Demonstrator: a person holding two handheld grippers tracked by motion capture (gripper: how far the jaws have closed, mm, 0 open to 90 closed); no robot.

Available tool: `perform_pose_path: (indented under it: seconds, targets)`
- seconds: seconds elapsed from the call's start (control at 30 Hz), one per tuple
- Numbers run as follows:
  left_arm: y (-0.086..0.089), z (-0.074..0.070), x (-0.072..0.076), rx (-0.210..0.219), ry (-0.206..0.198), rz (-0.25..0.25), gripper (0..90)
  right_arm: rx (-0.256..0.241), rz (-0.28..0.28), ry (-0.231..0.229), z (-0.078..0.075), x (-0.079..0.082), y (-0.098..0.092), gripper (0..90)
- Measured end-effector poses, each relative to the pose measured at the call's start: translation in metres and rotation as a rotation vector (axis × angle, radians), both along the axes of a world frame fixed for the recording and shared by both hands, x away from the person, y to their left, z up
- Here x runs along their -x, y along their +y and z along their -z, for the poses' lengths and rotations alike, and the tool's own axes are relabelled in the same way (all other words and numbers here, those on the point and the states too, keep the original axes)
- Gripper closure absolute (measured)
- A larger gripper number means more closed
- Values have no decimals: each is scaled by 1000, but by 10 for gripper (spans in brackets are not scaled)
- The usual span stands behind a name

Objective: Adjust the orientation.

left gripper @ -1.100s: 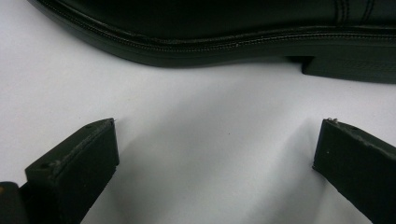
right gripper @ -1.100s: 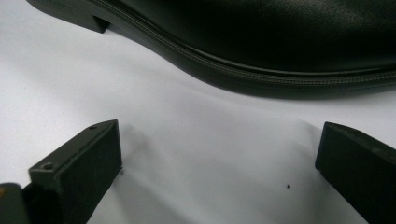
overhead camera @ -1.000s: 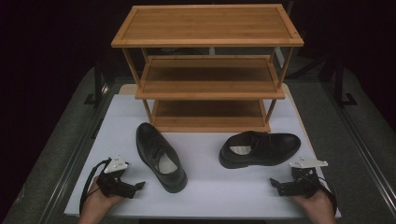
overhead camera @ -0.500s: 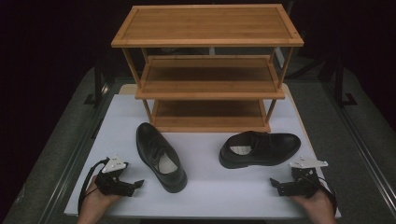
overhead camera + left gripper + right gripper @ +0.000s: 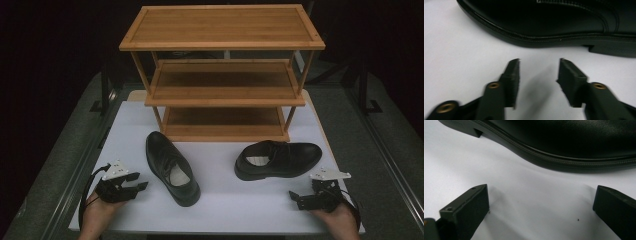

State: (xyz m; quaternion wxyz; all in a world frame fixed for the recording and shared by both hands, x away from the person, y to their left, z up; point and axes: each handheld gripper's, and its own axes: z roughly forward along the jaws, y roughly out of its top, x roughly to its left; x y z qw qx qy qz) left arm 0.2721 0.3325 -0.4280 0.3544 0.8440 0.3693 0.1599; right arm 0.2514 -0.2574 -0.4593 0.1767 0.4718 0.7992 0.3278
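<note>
A wooden rack point(image 5: 222, 75) with 3 shelves stands at the back of the white table point(image 5: 220, 200). 2 black shoes lie in front of it. The left shoe point(image 5: 171, 167) is just beside the left gripper point(image 5: 139, 181), whose jaws are spread apart. The right shoe point(image 5: 277, 159) is near the right gripper point(image 5: 295, 199), whose jaws are spread wide, holding nothing.

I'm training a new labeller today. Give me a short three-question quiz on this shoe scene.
1. True or false: both shoes sit on the rack.
2. How many shelves does the rack have?
3. Which is opened wider: A) left hand-held gripper B) right hand-held gripper?

Key:
1. False; the left shoe and right shoe lie on the white table.
2. Three.
3. B, judging by each gripper's own view.
</note>
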Motion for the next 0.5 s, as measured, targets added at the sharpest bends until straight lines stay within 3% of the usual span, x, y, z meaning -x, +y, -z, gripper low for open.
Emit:
perform_pose_path:
  seconds: [0.13,0.3,0.5]
  targets:
    - [3,-6,-5,18,29,0,739,0,0,0,0,0,0,0]
    - [4,-12,-14,23,48,-6,892,0,-1,-1,0,0,0,0]
    - [7,-22,-25,26,44,-25,898,0,-1,-1,0,0,0,0]
